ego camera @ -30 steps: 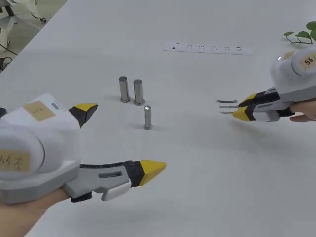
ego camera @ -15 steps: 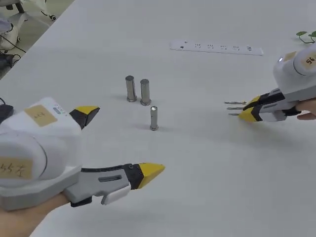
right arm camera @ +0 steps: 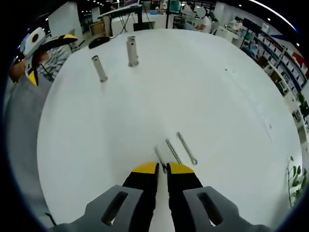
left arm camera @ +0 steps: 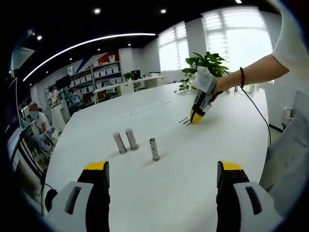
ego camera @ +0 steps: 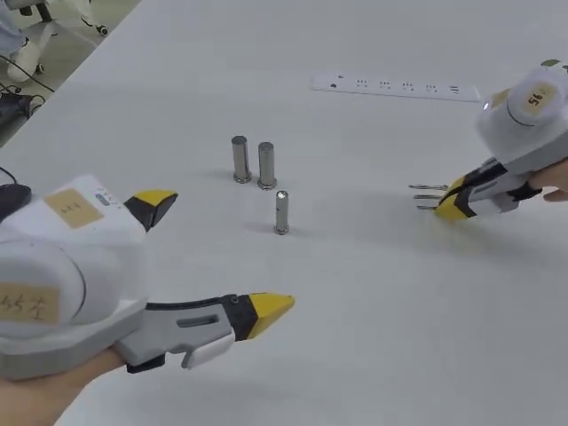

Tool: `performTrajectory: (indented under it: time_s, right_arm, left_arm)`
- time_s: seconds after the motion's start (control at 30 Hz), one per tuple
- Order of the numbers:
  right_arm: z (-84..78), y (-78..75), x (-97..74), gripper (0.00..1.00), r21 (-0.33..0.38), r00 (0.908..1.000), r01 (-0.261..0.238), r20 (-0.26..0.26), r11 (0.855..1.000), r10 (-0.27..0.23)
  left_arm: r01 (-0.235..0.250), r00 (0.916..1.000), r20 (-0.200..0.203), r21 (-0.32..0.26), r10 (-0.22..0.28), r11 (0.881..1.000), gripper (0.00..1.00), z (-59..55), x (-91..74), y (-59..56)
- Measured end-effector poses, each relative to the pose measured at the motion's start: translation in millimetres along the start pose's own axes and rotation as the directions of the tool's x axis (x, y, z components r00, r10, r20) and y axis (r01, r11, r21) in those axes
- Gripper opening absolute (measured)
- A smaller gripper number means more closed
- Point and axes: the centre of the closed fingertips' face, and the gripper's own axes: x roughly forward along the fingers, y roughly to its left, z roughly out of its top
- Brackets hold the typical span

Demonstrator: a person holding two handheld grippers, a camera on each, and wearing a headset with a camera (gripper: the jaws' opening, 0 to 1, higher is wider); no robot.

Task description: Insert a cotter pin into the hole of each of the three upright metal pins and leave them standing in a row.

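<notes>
**Cotter pins lie at the right gripper's tips; three metal pins await them**

From left: the left gripper (ego camera: 213, 253) hangs over the white table (ego camera: 373, 302), jaws spread wide, holding nothing. The three metal pins (ego camera: 266, 165) stand upright mid-table, well apart from the three cotter pins (ego camera: 428, 196) lying parallel. The right gripper (ego camera: 453, 204) has its jaws drawn nearly together at the nearest one's end; whether they pinch it cannot be told. Best to take one alone, by one end, leaving the other free for the hole.
</notes>
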Motion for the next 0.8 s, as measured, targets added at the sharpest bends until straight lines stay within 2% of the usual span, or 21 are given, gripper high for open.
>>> performTrajectory:
  time_s: [0.13, 0.33, 0.4, 0.57, 0.8]
  right_arm:
    - [0.6, -0.1, 0.5, 0.08, -0.002, 0.9996, -0.014, -0.026, 1.0, 0.014]
    - [-1.4, -0.9, 0.1, 0.05, 0.007, 0.9983, -0.004, -0.058, 1.0, 0.004]
    - [-1.3, -0.3, 0.1, 0.05, -0.01, 0.9979, 0.001, -0.065, 1.0, -0.002]
    - [-1.5, -0.6, -0.4, 0.03, -0.002, 0.9979, 0.01, -0.065, 1.0, -0.01]
    - [-2.5, 1.4, -4.1, 0.02, -0.003, 0.9984, 0.03, -0.047, 1.0, -0.03]
  left_arm:
    - [-0.006, 1.0, -0.004, 0.001, 0.006, 1.0, 0.92, -2.2, -0.9, 2.0]
    - [-0.023, 0.9996, -0.014, 0.006, 0.023, 1.0, 0.92, -5.2, -2.7, 7.7]
    - [-0.026, 0.9995, -0.014, 0.007, 0.026, 1.0, 0.91, -5.3, -3.8, 9.0]
    - [-0.03, 0.9994, -0.016, 0.004, 0.03, 1.0, 0.91, -5.8, -5.3, 10.3]
    - [-0.018, 0.9998, 0.003, 0.012, 0.018, 1.0, 0.89, 0.2, -5.7, 7.0]
